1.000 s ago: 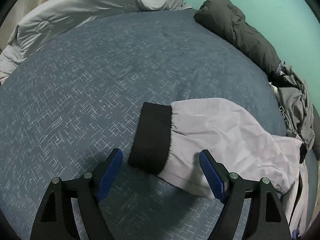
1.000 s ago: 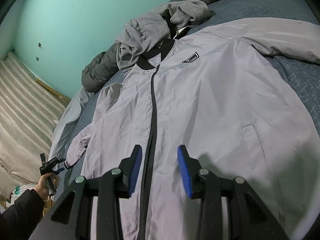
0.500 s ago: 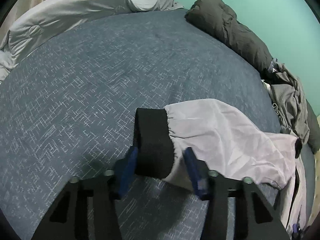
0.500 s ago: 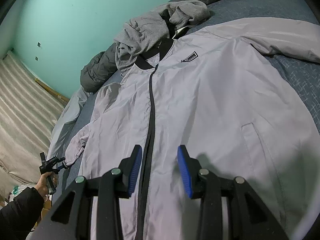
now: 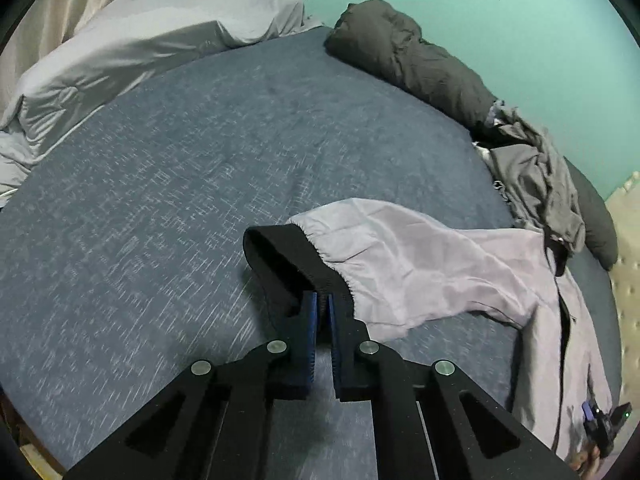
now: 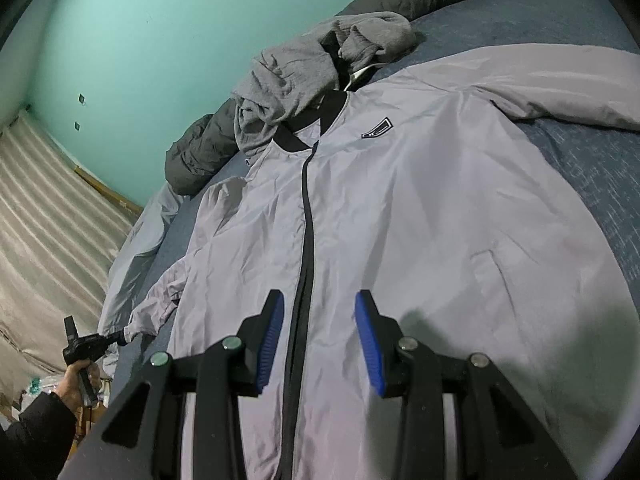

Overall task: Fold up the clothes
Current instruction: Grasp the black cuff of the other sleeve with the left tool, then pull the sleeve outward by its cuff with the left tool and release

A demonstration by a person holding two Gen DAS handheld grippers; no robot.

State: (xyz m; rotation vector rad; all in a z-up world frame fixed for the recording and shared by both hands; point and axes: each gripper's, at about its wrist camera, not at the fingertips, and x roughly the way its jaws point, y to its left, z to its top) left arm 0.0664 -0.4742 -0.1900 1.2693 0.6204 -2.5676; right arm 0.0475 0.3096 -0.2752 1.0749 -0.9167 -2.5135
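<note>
- The left gripper (image 5: pixel 322 304) has its blue pads pressed together on the black ribbed cuff (image 5: pixel 288 264) of the jacket's sleeve (image 5: pixel 404 264); the cuff's open mouth curls up off the bedspread just left of the pads.
- In the right wrist view the same left gripper (image 6: pixel 114 338) shows small at the far left edge of the bed, held in the person's left hand (image 6: pixel 78 380), with the sleeve end drawn out to its tip.
- The light grey jacket (image 6: pixel 400 220) lies face up and spread flat on the blue patterned bedspread (image 5: pixel 180 200), its black zip line running straight up the middle to a black collar (image 6: pixel 320 112) (a small dark chest badge (image 6: pixel 378 127) sits right of the zip).
- The right gripper (image 6: pixel 319 336) hovers above the lower front of the jacket with its fingers spread apart and nothing between them; the zip line passes just inside its left pad.
- The jacket's other sleeve (image 6: pixel 560 88) stretches away to the right across the bedspread.
- A crumpled grey hoodie (image 6: pixel 304 76) lies on the jacket's collar, beside a dark rolled duvet (image 5: pixel 412 64) along the teal wall (image 5: pixel 480 8).
- A pale grey quilt (image 5: pixel 140 48) is heaped at the far left end of the bed.
</note>
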